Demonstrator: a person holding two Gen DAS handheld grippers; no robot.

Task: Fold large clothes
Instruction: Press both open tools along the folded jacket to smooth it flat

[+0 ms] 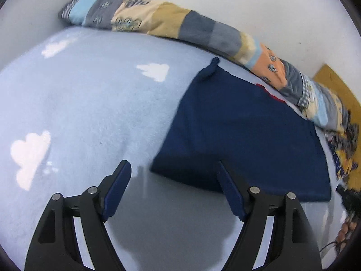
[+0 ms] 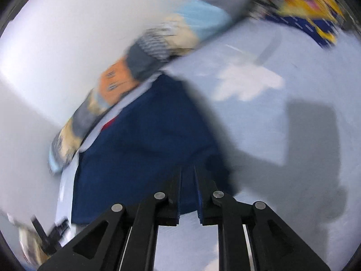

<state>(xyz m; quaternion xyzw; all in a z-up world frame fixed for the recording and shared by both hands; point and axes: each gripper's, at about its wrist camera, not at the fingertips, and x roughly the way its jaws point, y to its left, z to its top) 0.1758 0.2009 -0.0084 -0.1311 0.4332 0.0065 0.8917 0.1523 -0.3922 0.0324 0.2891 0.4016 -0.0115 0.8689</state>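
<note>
Left wrist view: left gripper (image 1: 172, 180), jaws spread wide with nothing between them, hung over a pale blue bed sheet (image 1: 90, 103) printed with white clouds. Folded navy garment (image 1: 243, 135) lay flat on the sheet ahead and to the right, its near edge under the right finger. Patchwork quilt roll (image 1: 203, 29) ran along the white wall (image 1: 248, 4).

Right wrist view, blurred: right gripper (image 2: 188, 176), jaws nearly together; grip on cloth could not be told. Navy garment lay directly ahead, beside the quilt roll.
</note>
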